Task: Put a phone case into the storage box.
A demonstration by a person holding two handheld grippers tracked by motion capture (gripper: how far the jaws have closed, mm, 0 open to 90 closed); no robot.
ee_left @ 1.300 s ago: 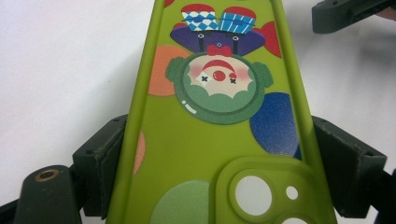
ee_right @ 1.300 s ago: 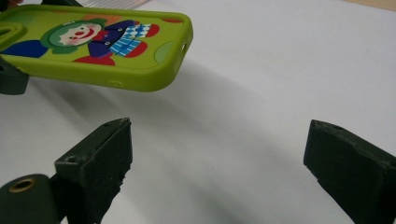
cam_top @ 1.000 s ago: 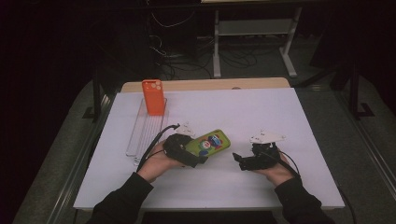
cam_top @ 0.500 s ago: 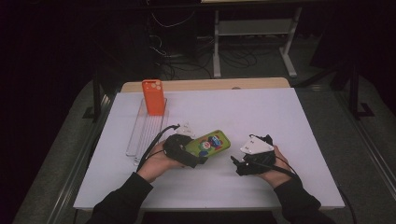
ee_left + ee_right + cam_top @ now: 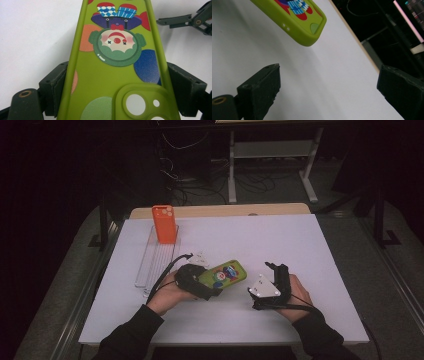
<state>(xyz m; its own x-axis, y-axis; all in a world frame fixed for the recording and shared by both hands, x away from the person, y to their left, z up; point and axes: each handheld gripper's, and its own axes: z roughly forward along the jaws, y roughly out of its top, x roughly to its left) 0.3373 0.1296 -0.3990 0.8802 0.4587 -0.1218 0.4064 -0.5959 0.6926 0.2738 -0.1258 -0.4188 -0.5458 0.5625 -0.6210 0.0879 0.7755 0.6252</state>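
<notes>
From my station, the green phone case I'm clamping looks like soft matt rubbery plastic with a smooth printed face, my gripper pads read as coarse matt black, and the tabletop is smooth matt white with a wooden far edge.

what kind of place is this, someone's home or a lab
Most likely a lab or recording workspace, not a home: a white-topped table in a dark room, loose cables on the floor behind it beside a metal stand, and a person working with handheld grippers.
</notes>
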